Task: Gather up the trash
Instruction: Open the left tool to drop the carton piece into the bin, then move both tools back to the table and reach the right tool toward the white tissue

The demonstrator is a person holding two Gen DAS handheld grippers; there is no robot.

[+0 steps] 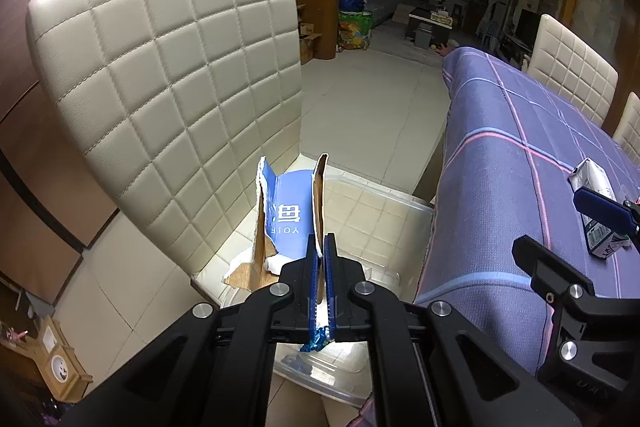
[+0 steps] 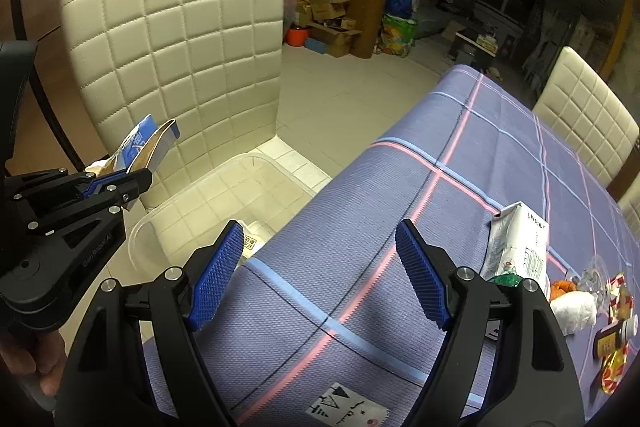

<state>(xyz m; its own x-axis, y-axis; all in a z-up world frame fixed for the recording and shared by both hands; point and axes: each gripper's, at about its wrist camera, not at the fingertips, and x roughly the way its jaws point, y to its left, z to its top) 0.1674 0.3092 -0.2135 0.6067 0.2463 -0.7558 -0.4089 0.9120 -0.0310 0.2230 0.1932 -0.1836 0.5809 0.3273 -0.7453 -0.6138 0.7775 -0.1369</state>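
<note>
The left gripper point(image 1: 321, 251) is clamped on a torn blue-and-brown cardboard carton point(image 1: 288, 223), its blue pads pressed together on one flap while the rest of the carton stands up beyond the fingertips. The carton hangs over a clear plastic bin point(image 2: 192, 211) that sits on the seat of a cream quilted chair point(image 1: 168, 75), just beside the table's near edge. Through the bin's wall a scrap with a printed label point(image 2: 251, 242) shows at the bottom, close to the side nearest the table.

The right gripper point(image 2: 320, 275) hovers over the near edge of the table point(image 2: 360, 211), its ribbed blue pads point(image 2: 218, 275) set wide apart with nothing between them but the purple checked tablecloth. A white label with black marks point(image 2: 344, 407) lies on the cloth at the very front edge.

Further along the table, toward its right side, a white and green milk carton point(image 2: 516, 247) lies on the cloth with its top tilted away. Just beyond it, by the right edge, sits a small cluster: a crumpled white tissue point(image 2: 572, 311), an orange piece of peel point(image 2: 560, 289), a clear glass piece point(image 2: 596, 277), a small dark bottle point(image 2: 614, 339) and shiny red and gold wrappers point(image 2: 612, 371).

Across the table, two more cream chairs point(image 2: 584, 123) stand along the far side. Beyond lies a pale tiled floor point(image 2: 340, 99), with cardboard boxes point(image 2: 332, 19) piled by a wooden cabinet and a dim living area behind.
</note>
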